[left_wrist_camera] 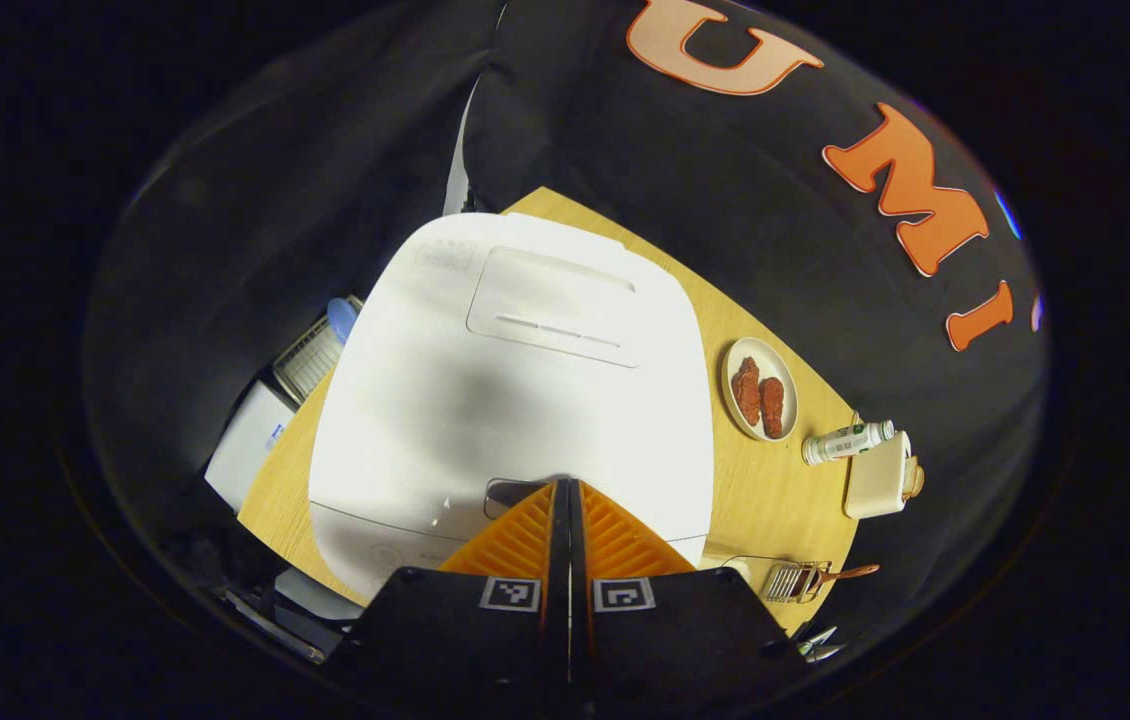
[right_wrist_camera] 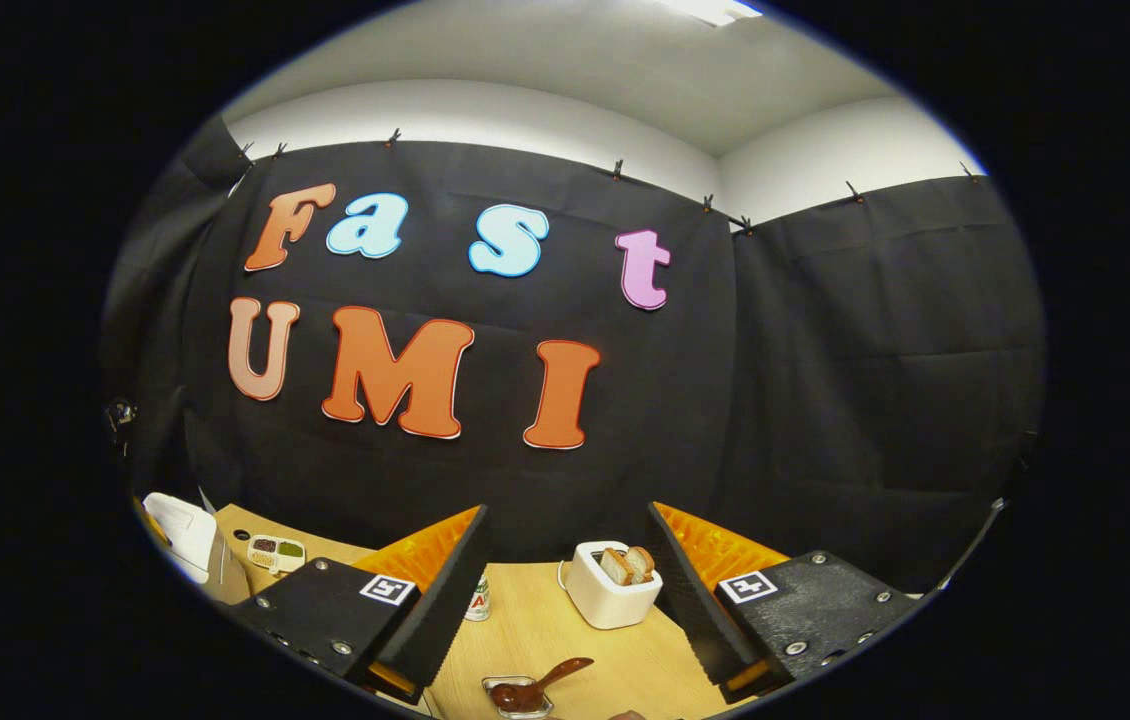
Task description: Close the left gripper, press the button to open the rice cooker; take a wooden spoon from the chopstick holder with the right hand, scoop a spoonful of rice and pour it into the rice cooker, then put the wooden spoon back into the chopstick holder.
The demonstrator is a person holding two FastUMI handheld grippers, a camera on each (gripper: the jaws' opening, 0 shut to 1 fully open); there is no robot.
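The white rice cooker (left_wrist_camera: 515, 380) stands on the wooden table with its lid down. My left gripper (left_wrist_camera: 568, 484) is shut with nothing between its fingers, and its tips rest at the silver button (left_wrist_camera: 503, 494) on the cooker's front edge. The wire chopstick holder (left_wrist_camera: 791, 581) sits near the table's front right, with the wooden spoon (left_wrist_camera: 850, 573) poking out of it. In the right gripper view, my right gripper (right_wrist_camera: 570, 600) hangs open above the table, holding nothing. The wooden spoon (right_wrist_camera: 547, 680) lies in the holder (right_wrist_camera: 515, 698) just below it. The cooker (right_wrist_camera: 181, 532) is at far left.
A plate (left_wrist_camera: 737, 352) with two reddish pieces lies right of the cooker. Beyond it are a lying bottle (left_wrist_camera: 847, 441) and a white toaster (left_wrist_camera: 880, 478), which holds bread (right_wrist_camera: 627, 565). A small divided tray (right_wrist_camera: 275, 551) and a can (right_wrist_camera: 478, 598) stand by the wall.
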